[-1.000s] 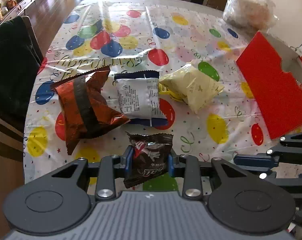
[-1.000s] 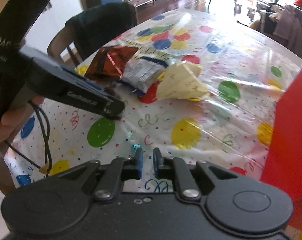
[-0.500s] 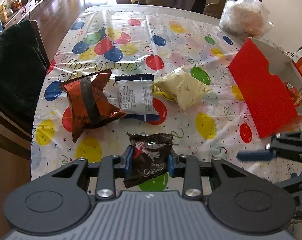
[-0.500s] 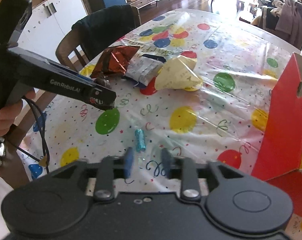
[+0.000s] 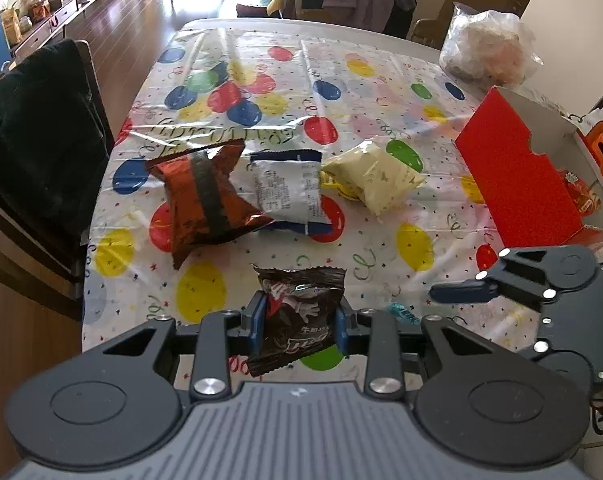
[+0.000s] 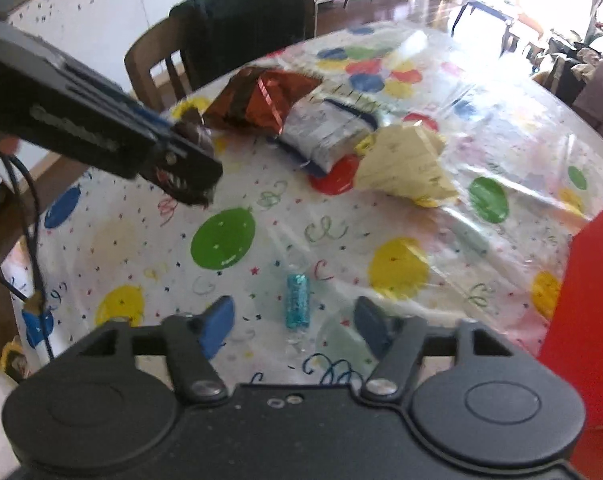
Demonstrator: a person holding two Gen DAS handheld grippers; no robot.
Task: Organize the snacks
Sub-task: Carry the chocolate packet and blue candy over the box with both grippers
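Note:
My left gripper [image 5: 299, 322] is shut on a dark brown snack packet [image 5: 301, 294], held just above the near edge of the table. My right gripper [image 6: 295, 322] stands over a small blue-wrapped candy [image 6: 297, 300] that lies on the tablecloth. Its jaws are closing, and the pads are clear of the candy on both sides. On the cloth lie a red-brown foil bag [image 5: 205, 204], a white and blue packet [image 5: 287, 192] and a pale yellow packet [image 5: 375, 180]. An open red box [image 5: 517, 184] stands at the right with a red snack [image 5: 583, 196] inside.
A balloon-print tablecloth [image 5: 261, 80] covers the table. A clear plastic bag [image 5: 487, 46] sits at the far right corner. A chair draped in dark cloth [image 5: 33, 140] stands at the left edge. The red box's wall [image 6: 589, 300] rises close to my right gripper's right side.
My right gripper went from shut to open, and the blue candy now lies on the cloth between its fingers. My left gripper rose a little with the dark packet.

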